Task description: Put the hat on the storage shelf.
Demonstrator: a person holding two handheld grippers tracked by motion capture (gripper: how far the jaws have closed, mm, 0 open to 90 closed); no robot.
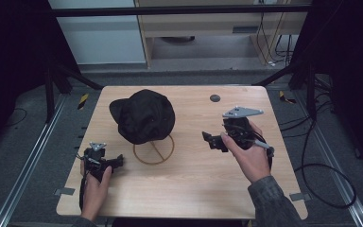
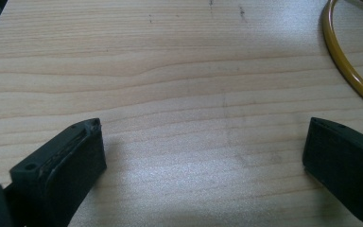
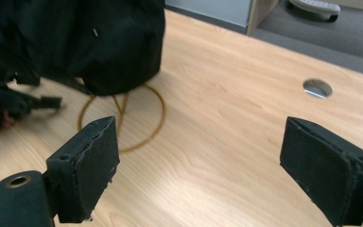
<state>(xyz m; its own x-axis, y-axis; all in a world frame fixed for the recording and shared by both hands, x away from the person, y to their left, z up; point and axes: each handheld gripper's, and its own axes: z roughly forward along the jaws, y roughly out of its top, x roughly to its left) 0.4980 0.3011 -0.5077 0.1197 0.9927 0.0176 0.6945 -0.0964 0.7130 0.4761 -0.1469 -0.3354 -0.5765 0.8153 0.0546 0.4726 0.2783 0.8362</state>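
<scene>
I see a black cap (image 1: 144,116) sitting on top of a thin yellow wire stand (image 1: 154,150) in the middle of the wooden bench (image 1: 194,189). The stand has a round ring at the bottom that lies flat on the bench, and that wide ring is what keeps it from tipping. The cap hangs over the top of the stand, so it keeps its round shape and stays up off the wood. Its brim points to the far left.

My left gripper (image 1: 118,161) is low, near the front left of the bench, just beside the ring but not touching it. In the left gripper view its jaws stand wide apart with nothing between them, just bare wood, and a bit of the yellow ring (image 2: 347,66) curves past at the top right. I think it waits there so it can hold the stand down if the stand wobbles.

My right gripper (image 1: 210,140) is on the other side of the stand, a little way from the cap. Its jaws are spread wide too and hold nothing. In the right gripper view it points toward the cap (image 3: 75,42) and the ring (image 3: 123,120), so I think it is lined up to go in for the cap. A small round hole (image 1: 214,98) sits in the bench farther back.

The cap is soft, so I think a pinch on the cloth will make it fold.
</scene>
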